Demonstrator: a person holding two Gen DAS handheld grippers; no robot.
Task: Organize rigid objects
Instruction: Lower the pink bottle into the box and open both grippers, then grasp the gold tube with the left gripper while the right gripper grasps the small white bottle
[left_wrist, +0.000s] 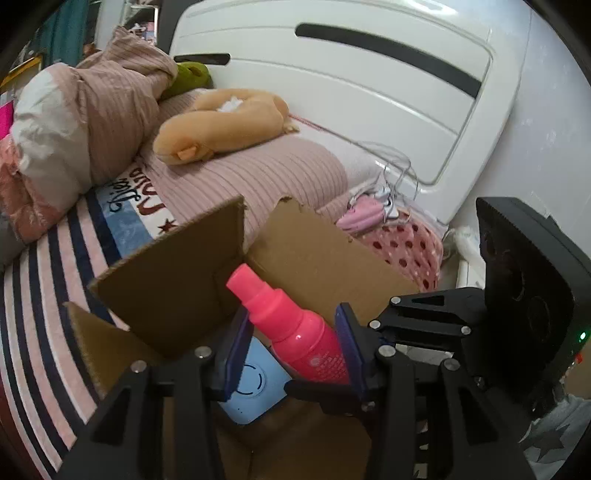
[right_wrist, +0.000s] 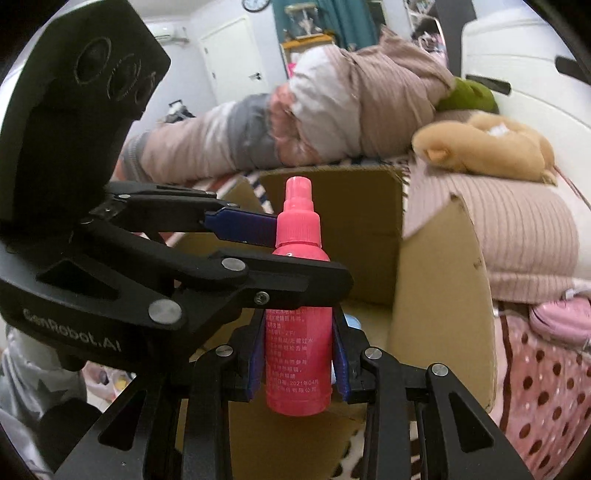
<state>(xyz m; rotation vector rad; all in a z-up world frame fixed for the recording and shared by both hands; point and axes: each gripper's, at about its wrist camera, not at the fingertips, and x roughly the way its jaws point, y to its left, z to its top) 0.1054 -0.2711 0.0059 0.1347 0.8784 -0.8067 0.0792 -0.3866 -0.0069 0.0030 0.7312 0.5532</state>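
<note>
A pink spray bottle (left_wrist: 291, 325) (right_wrist: 299, 332) is held upright over an open cardboard box (left_wrist: 177, 280) (right_wrist: 443, 314) on the bed. My right gripper (right_wrist: 300, 354) is shut on the bottle's lower body, with blue pads on both sides. My left gripper (left_wrist: 291, 339) comes in from the side and its blue pads (right_wrist: 240, 225) bracket the bottle near its neck and shoulder; the left pad looks slightly apart from it. A light blue device (left_wrist: 255, 384) lies on the box floor below.
A tan plush toy (left_wrist: 221, 125) lies on a pink ribbed pillow (left_wrist: 258, 173). Bundled bedding (left_wrist: 92, 110) sits at the left. A white headboard (left_wrist: 351, 74) stands behind. A pink item with cables (left_wrist: 365, 214) rests on a dotted cloth (left_wrist: 406, 251).
</note>
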